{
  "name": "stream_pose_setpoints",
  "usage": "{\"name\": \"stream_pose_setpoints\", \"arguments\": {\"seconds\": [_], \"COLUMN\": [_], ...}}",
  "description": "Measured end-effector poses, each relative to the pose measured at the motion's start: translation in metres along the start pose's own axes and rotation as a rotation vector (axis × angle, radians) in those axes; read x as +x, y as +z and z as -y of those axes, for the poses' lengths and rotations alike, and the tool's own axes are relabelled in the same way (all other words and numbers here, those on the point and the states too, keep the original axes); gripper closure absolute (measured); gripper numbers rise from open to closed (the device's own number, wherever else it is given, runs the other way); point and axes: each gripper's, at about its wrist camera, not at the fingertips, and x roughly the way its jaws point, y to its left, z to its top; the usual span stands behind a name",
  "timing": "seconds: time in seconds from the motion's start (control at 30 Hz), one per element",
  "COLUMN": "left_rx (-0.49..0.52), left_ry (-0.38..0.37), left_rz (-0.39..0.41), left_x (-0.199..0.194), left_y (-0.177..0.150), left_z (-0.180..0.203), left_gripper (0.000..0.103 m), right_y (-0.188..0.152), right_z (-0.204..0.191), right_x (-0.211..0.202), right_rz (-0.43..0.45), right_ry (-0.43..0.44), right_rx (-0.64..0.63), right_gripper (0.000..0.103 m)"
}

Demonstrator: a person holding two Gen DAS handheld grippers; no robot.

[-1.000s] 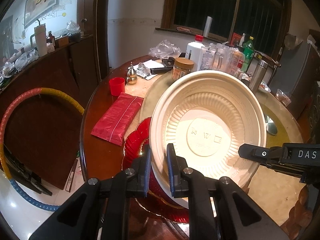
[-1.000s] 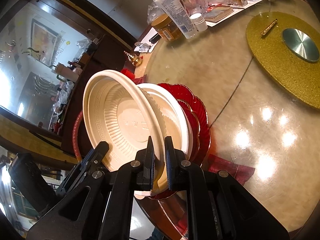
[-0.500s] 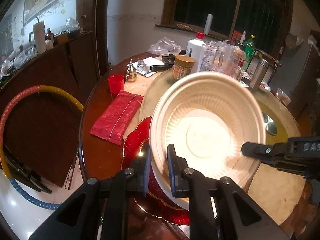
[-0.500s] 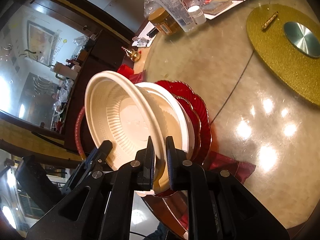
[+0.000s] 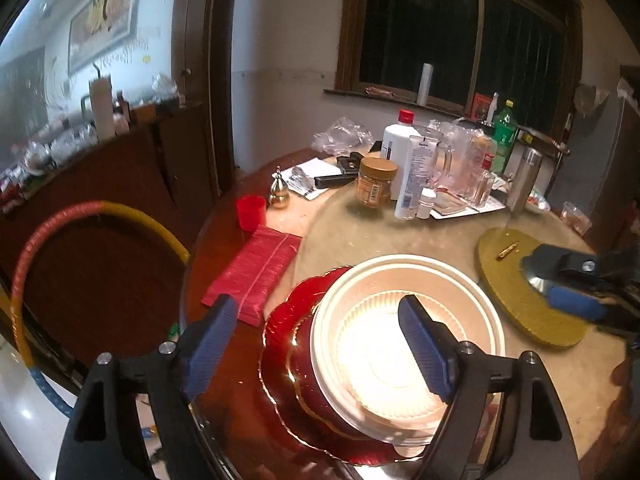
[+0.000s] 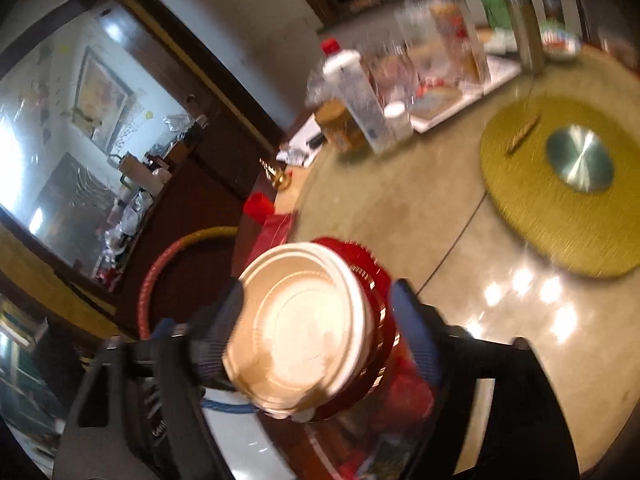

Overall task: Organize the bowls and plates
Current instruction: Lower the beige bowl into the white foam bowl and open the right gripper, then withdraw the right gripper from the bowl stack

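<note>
Item: cream bowls (image 5: 404,344), nested, seated on the stacked red plates (image 5: 288,344) at the near edge of the round table (image 5: 360,232), beside a red packet (image 5: 256,272). My left claw (image 5: 320,344) has just sprung wide, straddling the stack, pads clear. My right claw (image 6: 316,320), likewise freshly opened, grips nothing; view blurred.

Cream bowls (image 5: 408,344): round, ribbed walls, nested one inside another, upright, mouths up, resting centred on the red plates. Red plates (image 5: 288,344): glossy, scalloped, gold-edged, stacked flat at the near edge of the tabletop (image 5: 400,236), just beside the red packet (image 5: 256,272).
</note>
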Motion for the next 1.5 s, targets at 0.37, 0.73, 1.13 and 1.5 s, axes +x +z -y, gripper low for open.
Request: {"name": "stream_pose_setpoints", "arguments": {"seconds": [0.37, 0.73, 1.13, 1.5], "left_rx": [0.048, 0.047, 0.064, 0.096], "left_ry": [0.048, 0.032, 0.029, 0.018], "left_rz": [0.006, -0.017, -0.076, -0.073], "left_x": [-0.009, -0.015, -0.013, -0.012], "left_y": [-0.006, -0.011, -0.016, -0.019], "left_z": [0.013, 0.015, 0.015, 0.019], "left_gripper": [0.012, 0.001, 0.001, 0.0], "right_y": [-0.036, -0.068, -0.08, -0.08], "right_z": [-0.022, -0.027, -0.041, -0.047], "right_x": [-0.031, -0.033, -0.03, -0.027], "right_rz": [0.049, 0.043, 0.028, 0.022], "right_ry": [-0.127, -0.183, -0.193, -0.2], "right_rx": [-0.473, -0.702, -0.757, -0.77], "right_gripper": [0.0, 0.0, 0.0, 0.0]}}
